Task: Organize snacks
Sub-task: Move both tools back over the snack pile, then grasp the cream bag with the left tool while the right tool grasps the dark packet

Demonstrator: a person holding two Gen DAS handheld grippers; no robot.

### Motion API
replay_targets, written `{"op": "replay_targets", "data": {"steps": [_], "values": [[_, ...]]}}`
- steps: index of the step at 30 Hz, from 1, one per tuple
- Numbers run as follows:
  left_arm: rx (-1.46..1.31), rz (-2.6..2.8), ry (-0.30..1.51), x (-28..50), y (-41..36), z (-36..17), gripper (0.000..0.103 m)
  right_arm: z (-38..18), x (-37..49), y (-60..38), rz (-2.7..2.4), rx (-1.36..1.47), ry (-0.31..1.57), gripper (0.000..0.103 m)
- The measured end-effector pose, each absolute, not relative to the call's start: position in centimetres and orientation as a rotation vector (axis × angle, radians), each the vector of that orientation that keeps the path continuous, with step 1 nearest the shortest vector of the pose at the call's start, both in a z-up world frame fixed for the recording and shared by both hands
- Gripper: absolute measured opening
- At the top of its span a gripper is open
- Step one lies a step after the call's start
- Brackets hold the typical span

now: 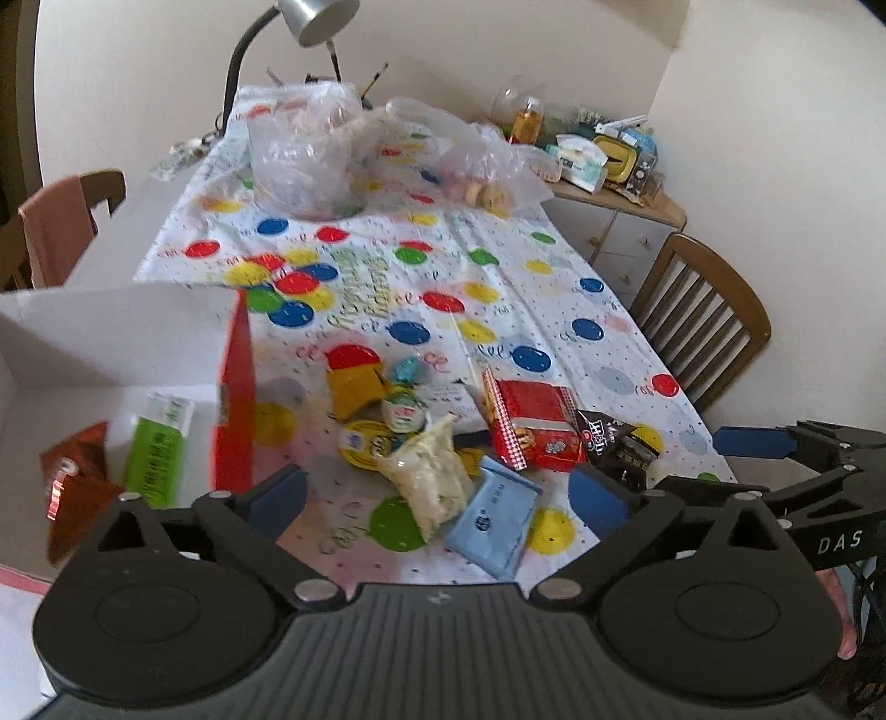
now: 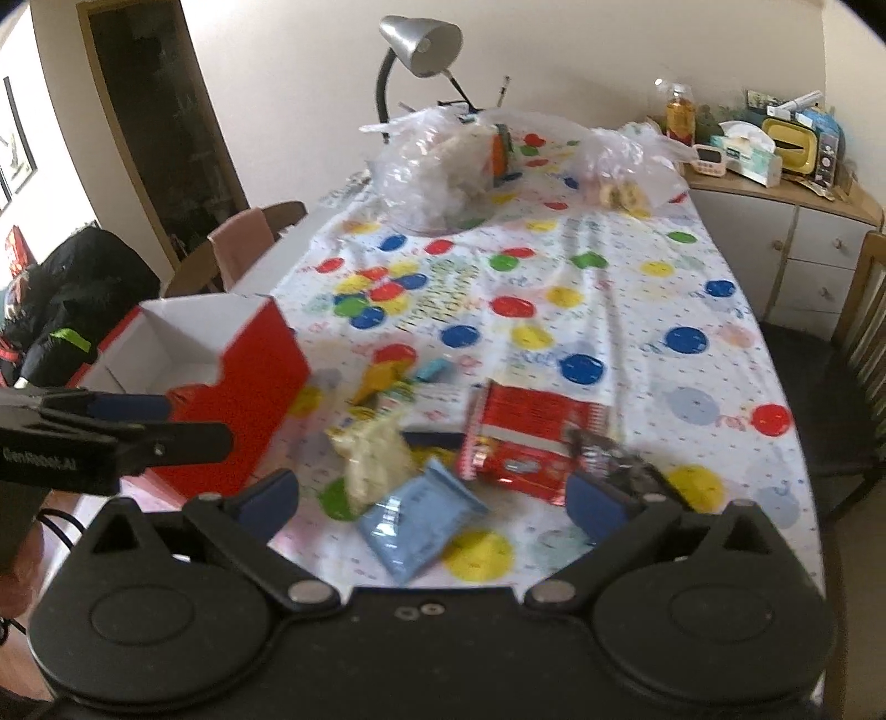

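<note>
A red box with a white inside [image 1: 235, 387] [image 2: 243, 365] stands at the table's left. A green packet [image 1: 158, 448] and a brown-red packet [image 1: 75, 487] lie in it. Loose snacks lie in a heap on the dotted cloth: a light blue packet [image 1: 493, 518] [image 2: 418, 518], a pale clear bag [image 1: 429, 479] [image 2: 374, 457], a red biscuit pack [image 1: 534, 426] [image 2: 523, 443], a dark packet [image 1: 617, 443], a yellow packet [image 1: 354, 382] and round tubs [image 1: 407, 412]. My left gripper [image 1: 440, 498] is open and empty above the heap. My right gripper [image 2: 432, 498] is open and empty over the blue packet.
Clear plastic bags [image 1: 310, 149] [image 1: 482, 155] sit at the table's far end under a desk lamp [image 1: 310, 22]. Wooden chairs [image 1: 703, 315] [image 1: 61, 221] stand on both sides. A cluttered cabinet [image 2: 775, 194] stands at the right wall.
</note>
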State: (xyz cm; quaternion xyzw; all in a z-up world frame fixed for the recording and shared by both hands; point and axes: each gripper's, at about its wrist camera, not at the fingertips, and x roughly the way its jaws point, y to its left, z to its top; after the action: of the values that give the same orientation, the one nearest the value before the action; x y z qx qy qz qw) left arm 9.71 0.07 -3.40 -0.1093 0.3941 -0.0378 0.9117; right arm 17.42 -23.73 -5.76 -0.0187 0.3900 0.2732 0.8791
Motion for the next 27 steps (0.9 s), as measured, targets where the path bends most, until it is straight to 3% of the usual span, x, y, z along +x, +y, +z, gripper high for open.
{"op": "replay_targets", "data": {"steps": [19,27], "values": [[-0.226,0.211,0.99,17.8,-3.2,-10.6,0.102,-13.2,27.1,-26.9,0.534,-0.17,0.904,0.098],[-0.269,0.258,1.056,19.7,-3.2,-12.4,0.101,-15.2,29.8,-26.7,0.573,-0.197,0.951,0.081]]}}
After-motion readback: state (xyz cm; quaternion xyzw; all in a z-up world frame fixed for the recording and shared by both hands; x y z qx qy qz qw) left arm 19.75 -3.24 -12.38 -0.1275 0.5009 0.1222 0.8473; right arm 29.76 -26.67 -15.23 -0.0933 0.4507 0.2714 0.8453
